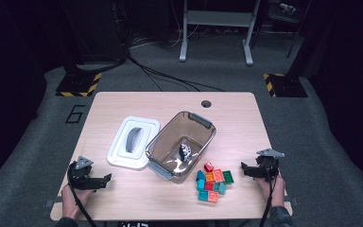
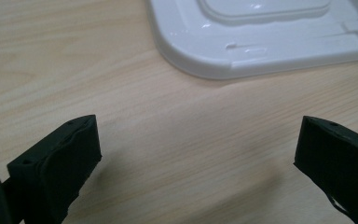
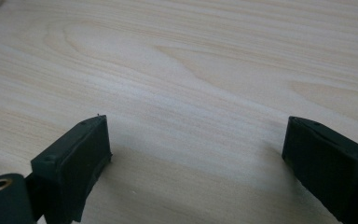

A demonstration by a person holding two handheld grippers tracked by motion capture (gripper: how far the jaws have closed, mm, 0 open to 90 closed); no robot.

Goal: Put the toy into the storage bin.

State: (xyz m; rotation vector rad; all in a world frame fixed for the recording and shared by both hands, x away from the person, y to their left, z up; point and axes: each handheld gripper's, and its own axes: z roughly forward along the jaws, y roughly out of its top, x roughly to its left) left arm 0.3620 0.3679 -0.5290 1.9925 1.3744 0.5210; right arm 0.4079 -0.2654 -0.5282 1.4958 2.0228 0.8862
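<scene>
Bricks waiting beside an open bin, both tools empty.

Your left hand-held gripper (image 1: 105,178) sits low at seven o'clock on the surface (image 1: 123,201), jaws spread wide with nothing between them, just short of the white lid (image 1: 133,142). Your right hand-held gripper (image 1: 244,169) rests at four o'clock, jaws equally wide and empty. The coloured bricks (image 1: 212,182) cluster at five o'clock, near the right tool and just beside the clear bin (image 1: 181,144), which already holds one small dark object. Judging from this, loading bricks is the job: lead with the right, take an outer brick squarely across its flat sides, lift clear of the rim before releasing.
</scene>
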